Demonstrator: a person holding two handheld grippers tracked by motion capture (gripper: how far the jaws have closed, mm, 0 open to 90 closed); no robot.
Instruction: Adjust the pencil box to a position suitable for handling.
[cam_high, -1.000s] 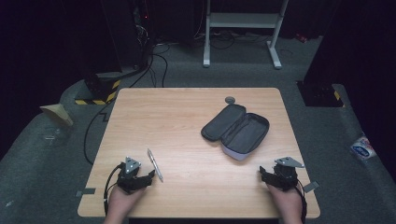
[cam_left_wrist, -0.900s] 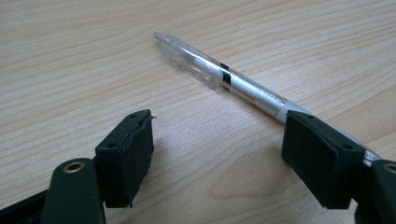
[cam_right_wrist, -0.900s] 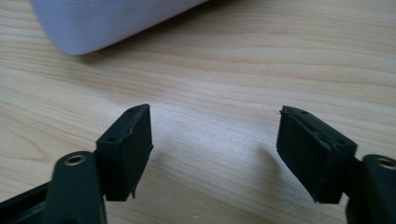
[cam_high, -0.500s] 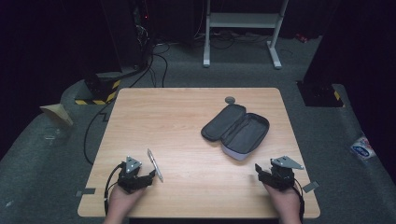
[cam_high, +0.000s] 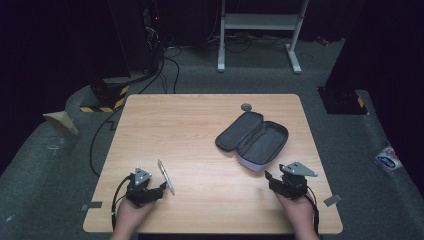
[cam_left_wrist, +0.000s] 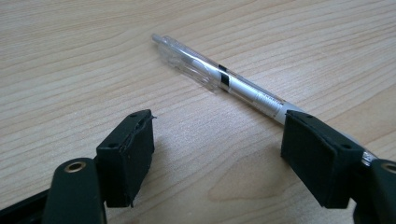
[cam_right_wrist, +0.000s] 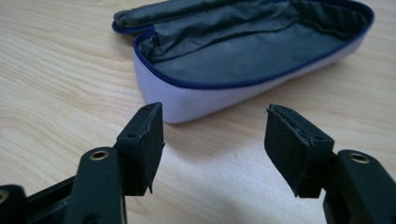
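I judged the work to be at its very start: getting the pen into the open pencil case, with nothing lifted yet. Nearest to me, my left gripper (cam_high: 161, 188) sat low at the front left of the table (cam_high: 200, 125), its jaws parted wide and holding nothing. In the left gripper view the pen (cam_left_wrist: 224, 79) lay flat on the wood, its clear end pointing away, its silver barrel running down behind my right-hand pad (cam_left_wrist: 317, 154); whether that pad touched the barrel I could not tell, and the other pad stood well clear of it. From the high view the pen (cam_high: 165, 176) lay just beside that gripper, slanting away from me. At the front right, my right gripper (cam_high: 272, 179) had just been closing its jaws part-way, yet they stayed apart with only bare wood between them. Just beyond its tips lay the pencil case (cam_right_wrist: 243, 60), unzipped, grey lining showing, its pale wall and blue zip edge turned toward me; in the high view the pencil case (cam_high: 255, 140) sat right of centre, lid folded open to the left. Farther off, near the back edge, rested a small round grey object (cam_high: 246, 106). The next move, as I saw it, called for shifting my left jaws sideways to straddle the barrel squarely before closing, since a slim, smooth pen would likely roll from a skewed pinch.
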